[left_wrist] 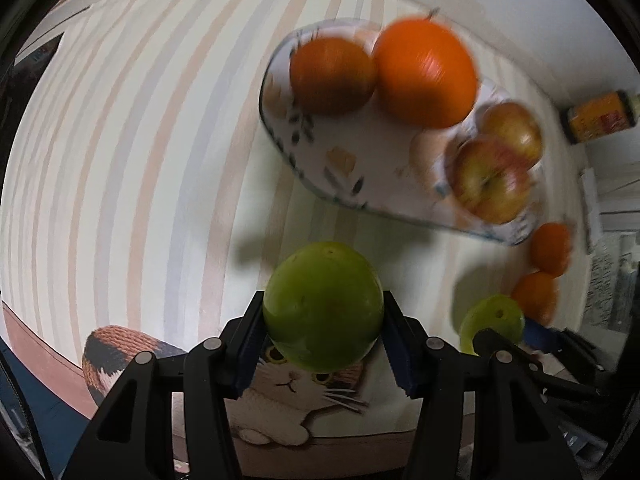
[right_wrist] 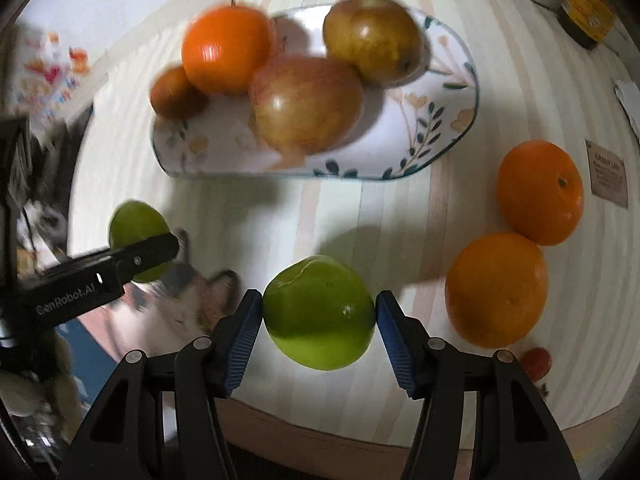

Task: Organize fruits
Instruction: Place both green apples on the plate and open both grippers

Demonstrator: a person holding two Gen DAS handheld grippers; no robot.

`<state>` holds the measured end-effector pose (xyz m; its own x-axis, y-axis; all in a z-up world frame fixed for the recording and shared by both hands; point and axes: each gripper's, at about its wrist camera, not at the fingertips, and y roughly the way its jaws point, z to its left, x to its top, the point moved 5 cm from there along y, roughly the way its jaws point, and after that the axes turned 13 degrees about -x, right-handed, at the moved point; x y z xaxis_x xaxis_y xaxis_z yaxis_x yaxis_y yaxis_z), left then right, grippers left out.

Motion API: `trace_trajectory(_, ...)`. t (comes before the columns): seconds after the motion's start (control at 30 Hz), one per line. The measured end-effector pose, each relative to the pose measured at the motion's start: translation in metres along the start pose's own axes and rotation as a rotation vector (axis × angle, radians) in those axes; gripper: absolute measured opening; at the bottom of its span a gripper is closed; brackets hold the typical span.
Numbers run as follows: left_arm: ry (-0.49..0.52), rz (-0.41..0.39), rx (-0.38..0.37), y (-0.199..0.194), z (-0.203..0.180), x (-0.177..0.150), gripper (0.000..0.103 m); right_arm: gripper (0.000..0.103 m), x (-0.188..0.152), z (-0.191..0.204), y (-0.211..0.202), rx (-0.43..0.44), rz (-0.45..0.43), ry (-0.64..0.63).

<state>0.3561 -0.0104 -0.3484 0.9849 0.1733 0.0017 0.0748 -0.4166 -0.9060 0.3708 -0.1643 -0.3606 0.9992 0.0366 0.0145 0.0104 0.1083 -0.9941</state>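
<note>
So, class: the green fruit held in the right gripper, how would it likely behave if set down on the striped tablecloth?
The green fruit looks round and smooth, so it would probably roll. Its glossy skin may slip between the right gripper's pads. It keeps its shape in the grip, so likely firm.

Green fruit [left_wrist: 323,307] between tool [left_wrist: 323,344] pads

Green fruit [right_wrist: 319,312]: smooth, waxy sheen. Oranges [right_wrist: 496,290]: glossy, finely dimpled. Apples [right_wrist: 306,104]: smooth, shiny. Plate [right_wrist: 456,120]: glazed ceramic look, painted leaves. Tablecloth [left_wrist: 120,160]: matt striped fabric. Right gripper [right_wrist: 319,320]: matt black plastic, ribbed blue pads [right_wrist: 394,340], metal-looking pins.
</note>
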Motion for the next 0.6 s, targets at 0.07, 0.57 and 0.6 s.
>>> trace_trajectory(0.07, -0.005, -0.031, -0.038, -0.017, -0.006, 0.008, 0.051, 0.061, 0.018, -0.003, -0.023, 0.071, -0.040, 0.062)
trace_trajectory(0.57, -0.195, -0.009, -0.194, 0.001, -0.008, 0.082, 0.052, 0.062, 0.168, 0.001, -0.032, 0.093, -0.048, 0.185)
trace_trajectory(0.6, -0.197, 0.005, -0.182, 0.003, -0.008, 0.082, 0.052, 0.062, 0.167, 0.001, -0.026, 0.092, -0.031, 0.191)
